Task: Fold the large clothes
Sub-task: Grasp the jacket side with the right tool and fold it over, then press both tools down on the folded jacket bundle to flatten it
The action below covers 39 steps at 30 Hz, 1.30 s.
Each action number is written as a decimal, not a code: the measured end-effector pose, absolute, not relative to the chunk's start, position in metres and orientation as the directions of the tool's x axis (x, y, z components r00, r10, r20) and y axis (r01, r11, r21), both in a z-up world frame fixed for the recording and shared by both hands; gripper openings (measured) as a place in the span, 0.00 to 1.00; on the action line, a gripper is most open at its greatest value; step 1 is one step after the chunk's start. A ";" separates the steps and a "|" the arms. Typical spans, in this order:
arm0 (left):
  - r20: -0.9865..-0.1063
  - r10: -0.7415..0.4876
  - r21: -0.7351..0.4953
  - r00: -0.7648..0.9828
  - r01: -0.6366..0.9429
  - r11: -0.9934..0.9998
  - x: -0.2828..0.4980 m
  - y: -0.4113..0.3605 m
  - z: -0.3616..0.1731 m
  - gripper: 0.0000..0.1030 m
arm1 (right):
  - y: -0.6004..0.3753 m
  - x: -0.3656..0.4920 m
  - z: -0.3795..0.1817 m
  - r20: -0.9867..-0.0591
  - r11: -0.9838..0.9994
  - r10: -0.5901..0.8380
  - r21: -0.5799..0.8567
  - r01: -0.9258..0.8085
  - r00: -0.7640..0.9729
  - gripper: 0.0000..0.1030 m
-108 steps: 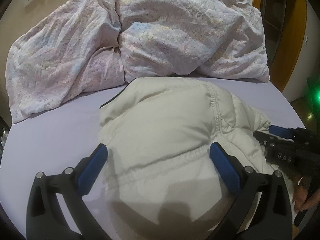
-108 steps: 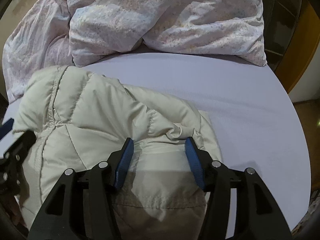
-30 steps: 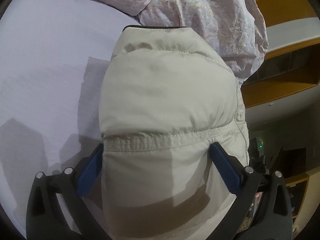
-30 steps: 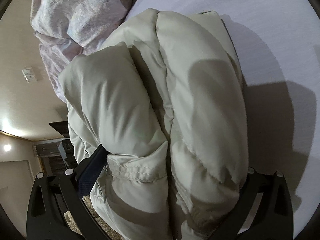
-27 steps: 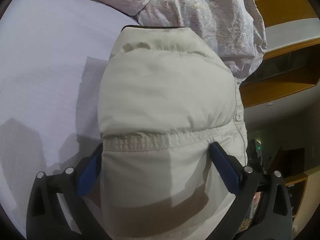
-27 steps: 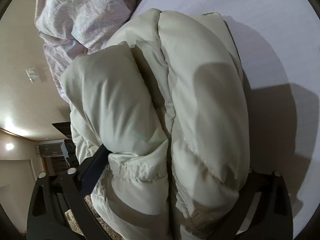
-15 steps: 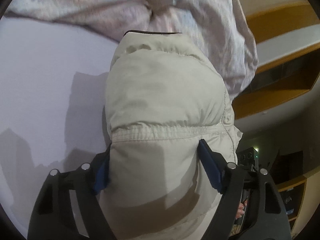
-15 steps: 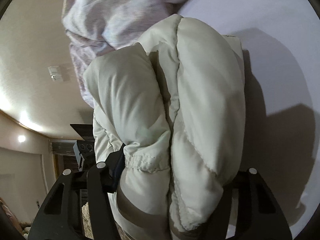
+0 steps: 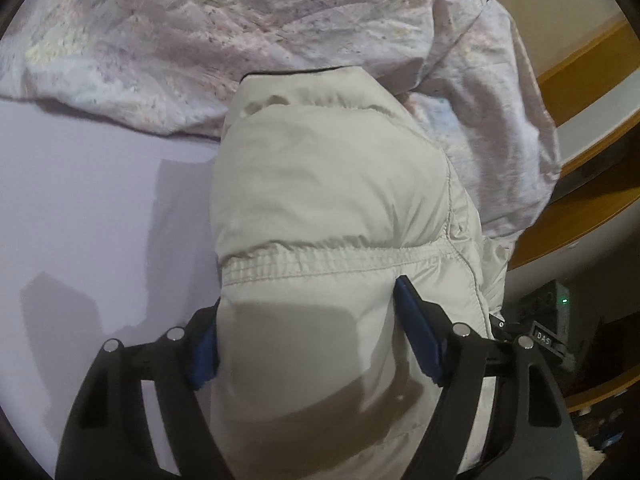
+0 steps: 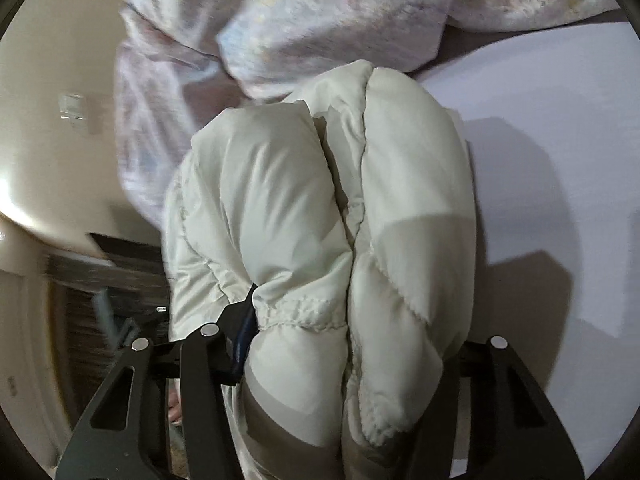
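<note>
A cream puffer jacket (image 9: 328, 184), folded into a thick bundle, is held up over the lilac bed sheet (image 9: 80, 200). My left gripper (image 9: 308, 308) clamps the bundle near its elastic hem, and both blue pads (image 9: 416, 332) dig into the padding. From the other side my right gripper (image 10: 352, 320) holds the same jacket (image 10: 280, 184) across its stacked layers. Its jaws are closing with the fabric between them. The left pad (image 10: 244, 332) presses in and the right one is hidden behind the padding.
A crumpled pink-flowered duvet (image 9: 200, 40) lies heaped just beyond the bundle, also in the right wrist view (image 10: 300, 12). Wooden shelving (image 9: 592, 184) runs along the bed's right side. Bare sheet (image 10: 560, 140) lies right of the bundle there. A wall switch (image 10: 72, 108) shows at the left.
Both pairs of jaws have narrowed from wide open and now squeeze the jacket. The bundle has come up off the sheet and moved towards the duvet.
</note>
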<state>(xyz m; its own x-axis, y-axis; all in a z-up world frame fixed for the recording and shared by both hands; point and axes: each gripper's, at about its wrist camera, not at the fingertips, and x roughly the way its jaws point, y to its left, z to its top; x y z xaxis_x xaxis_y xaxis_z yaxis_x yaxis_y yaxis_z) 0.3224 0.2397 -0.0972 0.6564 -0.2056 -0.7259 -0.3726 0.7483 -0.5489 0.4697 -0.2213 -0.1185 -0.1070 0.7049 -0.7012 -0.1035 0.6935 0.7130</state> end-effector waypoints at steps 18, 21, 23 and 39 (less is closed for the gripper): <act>-0.734 0.089 -0.175 0.674 -0.314 0.933 0.281 0.074 -0.042 0.91 | -0.187 0.439 -0.034 -0.828 0.845 0.468 0.316 -0.431 0.309 0.59; -0.742 0.095 -0.150 0.664 -0.302 0.941 0.281 0.051 -0.044 0.91 | -0.157 0.431 -0.036 -0.836 0.829 0.430 0.217 -0.516 0.340 0.51; -0.747 0.120 -0.109 0.653 -0.299 0.948 0.282 0.040 -0.048 0.93 | -0.151 0.432 -0.046 -0.851 0.835 0.394 0.175 -0.522 0.346 0.51; -0.764 0.181 0.017 0.620 -0.260 0.965 0.295 0.001 -0.075 0.98 | -0.147 0.437 -0.103 -0.907 0.847 0.289 0.093 -0.523 0.306 0.53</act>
